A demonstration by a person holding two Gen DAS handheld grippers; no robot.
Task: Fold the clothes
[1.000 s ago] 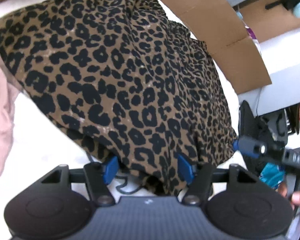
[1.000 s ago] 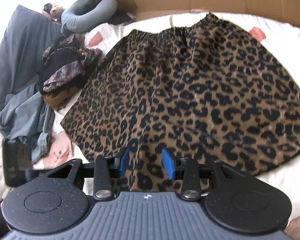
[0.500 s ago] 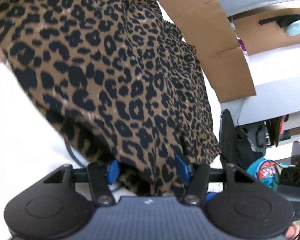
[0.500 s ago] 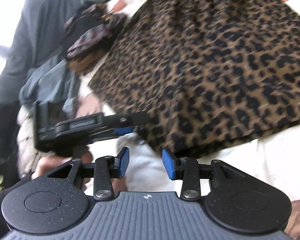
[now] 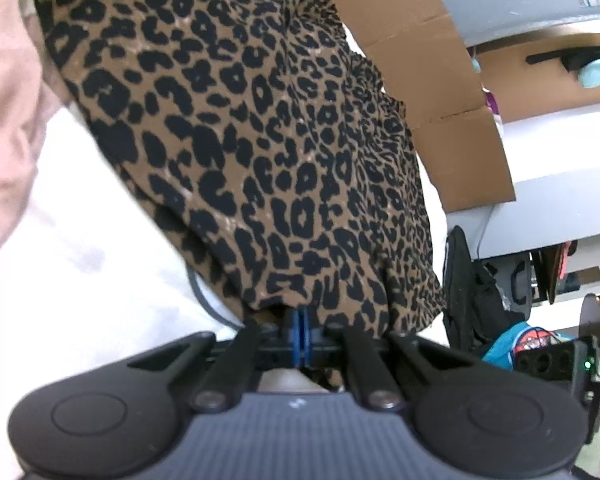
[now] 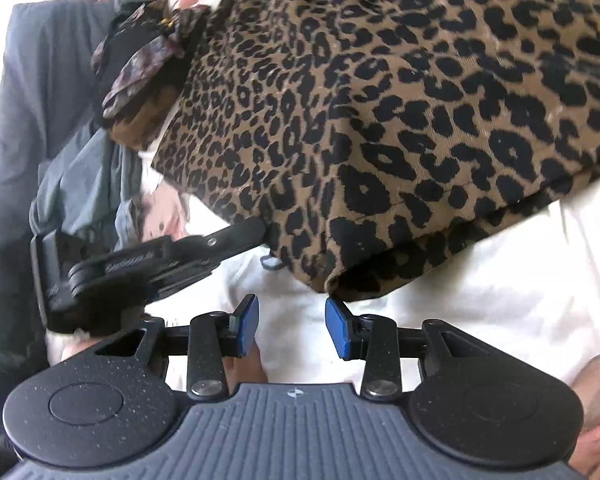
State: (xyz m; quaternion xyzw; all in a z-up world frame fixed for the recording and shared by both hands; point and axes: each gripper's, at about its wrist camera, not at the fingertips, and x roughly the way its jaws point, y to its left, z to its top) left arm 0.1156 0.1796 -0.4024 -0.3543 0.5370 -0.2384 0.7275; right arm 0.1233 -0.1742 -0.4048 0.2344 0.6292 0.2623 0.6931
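White bedding [image 6: 480, 308] beside the leopard skirt's [image 6: 380, 100] near hem is bare, room to pass. Clothes pile [image 6: 140, 60] crowds one side, cardboard [image 5: 440, 92] walls the other.

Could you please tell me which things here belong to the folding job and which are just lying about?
Job:
- leopard skirt
- left gripper, shut on its hem
- right gripper, open

Lying about:
- cardboard
- grey clothes
- patterned scarf
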